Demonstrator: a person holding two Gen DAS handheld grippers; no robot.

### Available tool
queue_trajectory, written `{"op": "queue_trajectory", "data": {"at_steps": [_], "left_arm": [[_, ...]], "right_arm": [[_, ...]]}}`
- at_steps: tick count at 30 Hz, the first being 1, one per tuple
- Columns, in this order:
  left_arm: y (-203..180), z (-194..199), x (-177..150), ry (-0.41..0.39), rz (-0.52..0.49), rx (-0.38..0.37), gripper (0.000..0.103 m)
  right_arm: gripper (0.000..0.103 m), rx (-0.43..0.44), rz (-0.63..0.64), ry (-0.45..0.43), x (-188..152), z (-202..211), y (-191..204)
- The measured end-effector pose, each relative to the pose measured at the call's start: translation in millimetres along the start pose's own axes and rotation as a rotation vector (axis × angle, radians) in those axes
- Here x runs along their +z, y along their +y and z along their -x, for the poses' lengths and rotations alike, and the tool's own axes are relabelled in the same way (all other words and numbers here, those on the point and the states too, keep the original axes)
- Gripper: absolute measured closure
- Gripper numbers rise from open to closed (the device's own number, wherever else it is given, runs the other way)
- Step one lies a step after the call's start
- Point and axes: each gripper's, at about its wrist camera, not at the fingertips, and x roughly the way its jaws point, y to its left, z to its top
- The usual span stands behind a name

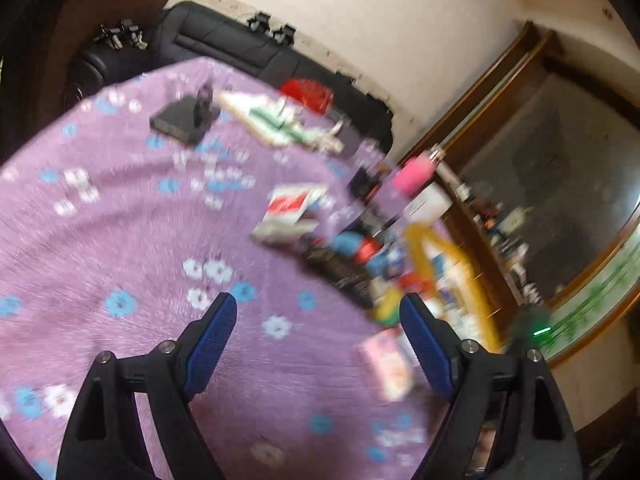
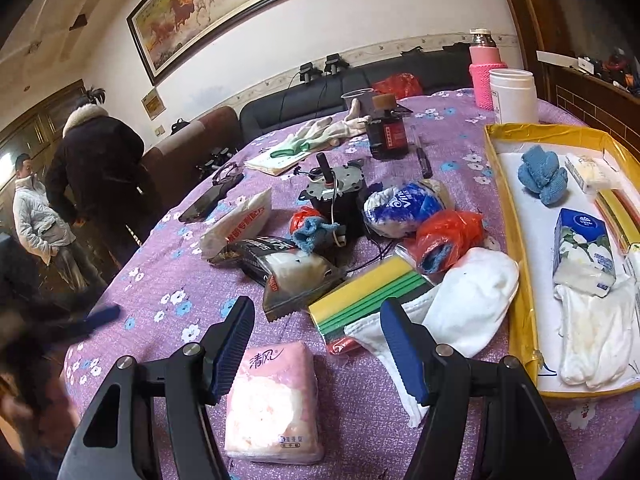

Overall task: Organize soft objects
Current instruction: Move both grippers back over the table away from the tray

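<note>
Right wrist view: the right gripper [image 2: 318,326] hangs released over the counter [image 2: 168,280], its jaws apart with nothing pressed between them. Directly below and slightly toward the camera lies the pink tissue pack [image 2: 274,402], flat on the purple flowered cloth, just beside a white sock [image 2: 472,300] and a yellow-green sponge stack [image 2: 360,300]. The yellow tray [image 2: 502,216] at right already holds a blue knitted cloth [image 2: 542,176], a blue tissue pack [image 2: 582,248] and white gloves [image 2: 592,336].

Handling, as judged: the pink pack appears light and compressible, wrapped in smooth film that may slip; a hold across its short width near the middle, with the pads [image 2: 232,348] squeezing the paper and not only the wrapper, seems safest. The sock is limp and would drape from any pinch point.

Left wrist view: the left gripper [image 1: 318,320] is likewise released and empty, above bare cloth; the picture is heavily blurred, so the clutter beyond it is not identifiable.
</note>
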Motion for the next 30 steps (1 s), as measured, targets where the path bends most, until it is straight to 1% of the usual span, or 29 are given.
{"op": "queue_trajectory", "data": {"at_steps": [2,4,5,7,9,10,12,14,16,17,18,19,21,23,27,29,30], "left_arm": [[-16.2,25.7,12.6,-0.01,-0.005,0.012,0.02],[-41.4,52.0,25.7,-0.005,-0.035,0.007,0.02],[-55.4,62.0,29.8,0.0,-0.061,-0.005,0.02],[-92.1,83.0,32.3,0.021,-0.132,-0.056,0.018],[-129.7,102.1,27.9,0.04,-0.198,-0.119,0.014],[-145.6,108.9,24.1,0.043,-0.232,-0.137,0.013],[-182.9,122.8,11.3,0.042,-0.318,-0.169,0.012],[-210.2,132.9,-0.4,0.03,-0.392,-0.195,0.007],[-231.1,140.5,-10.8,0.001,-0.448,-0.198,0.004],[-236.5,142.1,-13.2,-0.007,-0.46,-0.207,0.004],[-240.0,142.4,-15.0,-0.009,-0.46,-0.233,0.004],[-240.1,140.1,-15.7,-0.003,-0.446,-0.244,0.004],[-237.5,133.8,-15.5,0.029,-0.396,-0.272,0.004],[-235.1,125.9,-16.2,0.061,-0.371,-0.305,0.004],[-239.4,119.0,-17.3,0.067,-0.393,-0.323,0.004],[-238.5,115.9,-15.4,0.067,-0.38,-0.328,0.003],[-238.0,112.1,-14.4,0.076,-0.369,-0.314,0.003]], "right_arm": [[0.033,-0.002,-0.002,-0.004,0.1,0.7,-0.5],[0.033,-0.001,-0.003,-0.01,0.0,2.3,-0.7],[0.033,0.0,-0.003,-0.01,0.1,2.2,-0.8],[0.033,0.0,-0.005,-0.009,0.1,1.9,-1.1],[0.033,0.002,-0.008,-0.012,0.3,2.0,-1.3],[0.033,0.003,-0.008,-0.014,0.1,1.8,-1.3],[0.033,0.007,-0.008,-0.017,0.3,1.9,-1.3],[0.033,0.007,-0.008,-0.017,-0.4,2.3,-1.3],[0.033,0.011,-0.009,-0.023,-0.5,3.2,-1.4],[0.033,0.013,-0.01,-0.026,-0.6,3.7,-1.4],[0.033,0.015,-0.01,-0.027,-0.7,3.9,-1.9],[0.033,0.017,-0.009,-0.027,-0.7,3.8,-1.7],[0.033,0.02,-0.006,-0.03,-0.7,4.6,-1.3],[0.033,0.023,-0.002,-0.032,-1.0,5.1,-0.5],[0.033,0.028,0.002,-0.038,-1.1,6.4,0.2],[0.033,0.03,0.001,-0.042,-1.1,6.9,0.3],[0.033,0.032,0.0,-0.043,-1.3,7.4,0.1]]}}
